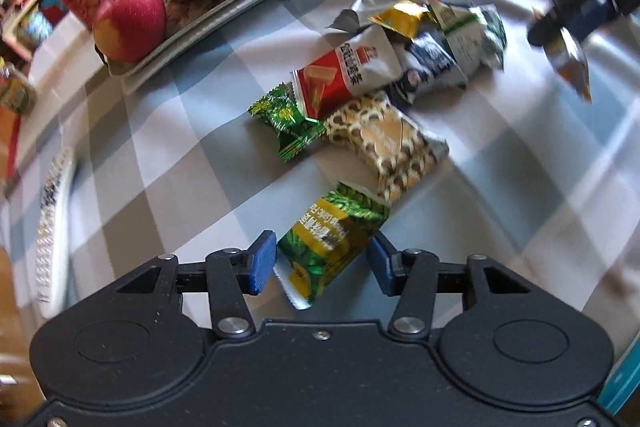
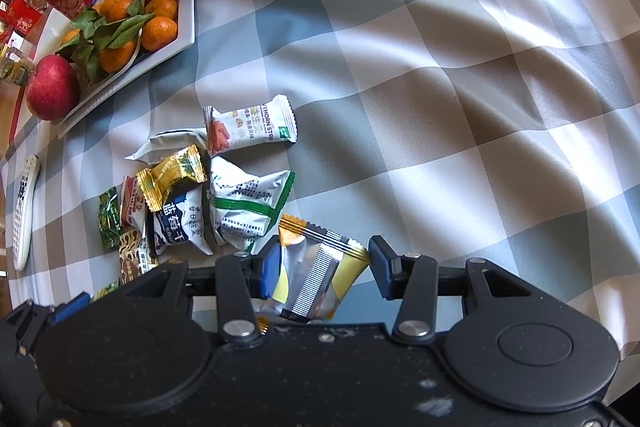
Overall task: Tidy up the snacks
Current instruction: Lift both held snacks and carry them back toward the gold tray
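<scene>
1. Checked tablecloth (image 2: pixel 440 87): snack pile (image 2: pixel 200 195) sits loose near the fruit tray (image 2: pixel 188 27).
2. Right gripper (image 2: pixel 320 269) holds a silver-orange packet (image 2: pixel 316 267), lifted beside the pile; keep the squeeze.
3. Left gripper (image 1: pixel 322 263) is unclosed, straddling the green-yellow packet (image 1: pixel 332 243) on the cloth; centre it, then close.

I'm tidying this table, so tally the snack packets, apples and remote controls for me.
Snack packets: 10
Apples: 1
Remote controls: 1
Total: 12
</scene>
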A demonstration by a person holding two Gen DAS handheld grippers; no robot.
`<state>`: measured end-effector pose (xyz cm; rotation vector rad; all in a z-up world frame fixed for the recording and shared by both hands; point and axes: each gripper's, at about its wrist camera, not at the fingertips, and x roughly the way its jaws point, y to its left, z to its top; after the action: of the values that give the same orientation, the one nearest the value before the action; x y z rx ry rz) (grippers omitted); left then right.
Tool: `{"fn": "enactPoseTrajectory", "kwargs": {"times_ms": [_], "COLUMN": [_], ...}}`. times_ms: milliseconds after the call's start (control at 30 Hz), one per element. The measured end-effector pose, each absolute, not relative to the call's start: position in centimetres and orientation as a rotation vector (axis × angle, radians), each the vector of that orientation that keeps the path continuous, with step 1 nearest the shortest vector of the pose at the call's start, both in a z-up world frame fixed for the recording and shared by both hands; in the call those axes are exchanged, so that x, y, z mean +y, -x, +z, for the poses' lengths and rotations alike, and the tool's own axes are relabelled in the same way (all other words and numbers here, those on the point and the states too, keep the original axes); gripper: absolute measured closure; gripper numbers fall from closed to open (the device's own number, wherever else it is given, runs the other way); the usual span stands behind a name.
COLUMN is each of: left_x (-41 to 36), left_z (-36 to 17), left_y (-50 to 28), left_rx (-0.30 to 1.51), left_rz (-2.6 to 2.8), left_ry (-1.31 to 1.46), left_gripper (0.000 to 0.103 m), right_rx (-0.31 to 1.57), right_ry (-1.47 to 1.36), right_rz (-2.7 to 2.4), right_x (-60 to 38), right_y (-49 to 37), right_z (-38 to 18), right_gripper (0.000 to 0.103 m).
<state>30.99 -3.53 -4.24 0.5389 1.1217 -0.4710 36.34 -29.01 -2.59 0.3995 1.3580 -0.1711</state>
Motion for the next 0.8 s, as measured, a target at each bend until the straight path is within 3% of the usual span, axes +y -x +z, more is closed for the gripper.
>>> {"fn": "enactPoseTrajectory", "kwargs": {"times_ms": [800], "left_x": [-4.0], "left_z": [-4.7], "left_y": [-32.9], "left_rx": [1.216], "left_rz": [-0.456], "left_ry": [-0.271], "left_gripper": [0.040], "right_rx": [1.406], "right_ry": [-0.389], "right_rz": [-0.153], "right_x": [-28.6], "right_y": [-36.8], "right_z": [-3.7], "right_gripper": [0.053]}}
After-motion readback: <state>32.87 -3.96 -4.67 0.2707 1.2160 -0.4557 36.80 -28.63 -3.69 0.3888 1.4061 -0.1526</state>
